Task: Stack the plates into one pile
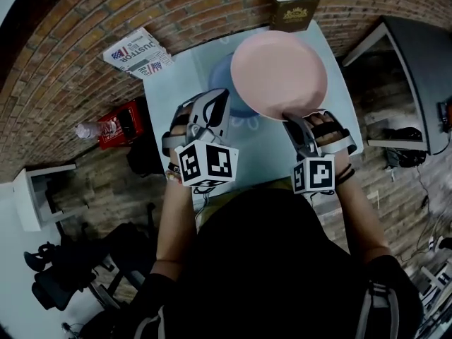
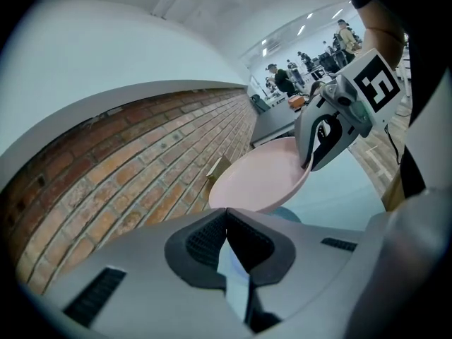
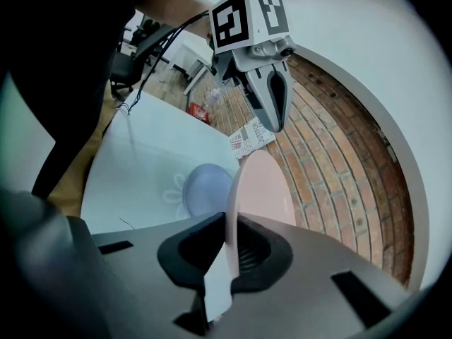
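Observation:
A pink plate [image 1: 279, 73] hangs tilted above the pale table [image 1: 183, 76]. My right gripper [image 1: 293, 122] is shut on its near rim. In the right gripper view the rim of the pink plate [image 3: 261, 189] runs edge-on between the jaws of the right gripper [image 3: 229, 224]. Under the pink plate a blue plate [image 1: 224, 83] lies on the table, partly hidden, and it shows as the blue plate [image 3: 205, 189] on a flower print. My left gripper [image 1: 215, 104] hovers beside the blue plate's left edge, shut and holding nothing. The left gripper view shows the pink plate [image 2: 261, 182] pinched by the right gripper [image 2: 311, 164].
A brown box [image 1: 293, 9] stands at the table's far edge against the brick wall. Folded newspapers [image 1: 138, 51] lie on the floor at the far left, with a red case [image 1: 120, 122] and a bottle [image 1: 85, 129] nearby. A dark desk [image 1: 417, 62] stands to the right.

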A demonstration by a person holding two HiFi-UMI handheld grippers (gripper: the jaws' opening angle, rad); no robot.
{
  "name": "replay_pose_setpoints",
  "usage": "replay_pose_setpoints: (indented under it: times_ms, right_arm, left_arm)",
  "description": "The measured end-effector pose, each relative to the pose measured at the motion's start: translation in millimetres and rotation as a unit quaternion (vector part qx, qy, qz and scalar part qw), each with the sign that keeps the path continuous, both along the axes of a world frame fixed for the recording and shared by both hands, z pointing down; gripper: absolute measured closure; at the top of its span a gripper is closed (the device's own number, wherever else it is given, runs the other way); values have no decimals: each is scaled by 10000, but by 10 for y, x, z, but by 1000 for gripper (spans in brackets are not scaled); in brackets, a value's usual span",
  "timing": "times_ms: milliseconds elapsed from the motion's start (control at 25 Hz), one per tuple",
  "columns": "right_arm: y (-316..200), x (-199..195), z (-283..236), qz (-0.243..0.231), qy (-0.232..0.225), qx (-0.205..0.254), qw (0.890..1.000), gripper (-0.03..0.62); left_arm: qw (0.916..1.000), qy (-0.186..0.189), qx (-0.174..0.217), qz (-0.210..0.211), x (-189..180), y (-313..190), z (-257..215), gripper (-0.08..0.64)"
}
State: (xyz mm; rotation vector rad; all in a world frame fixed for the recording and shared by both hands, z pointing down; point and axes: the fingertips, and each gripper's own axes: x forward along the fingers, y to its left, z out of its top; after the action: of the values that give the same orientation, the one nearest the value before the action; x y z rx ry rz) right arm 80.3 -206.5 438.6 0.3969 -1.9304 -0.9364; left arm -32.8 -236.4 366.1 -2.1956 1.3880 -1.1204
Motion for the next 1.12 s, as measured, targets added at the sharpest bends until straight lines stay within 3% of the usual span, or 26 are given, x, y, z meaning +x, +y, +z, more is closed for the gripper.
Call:
replay_pose_setpoints:
  times_ms: [360,720,1120]
  right_arm:
    - [82,-712,40,-747,-161,-72,9970,546]
    - [35,-838,447,-832,-18,-384,9958,546]
    - [-144,-820,1311,-795,690,-909,9903,546]
  left_arm:
    - [9967,-77,-141,-800,-666,272,119,538]
    - [9963,-32,-188,-834,-722,343,113,538]
    - [9943,-160,-395,-977,-795,488,216,538]
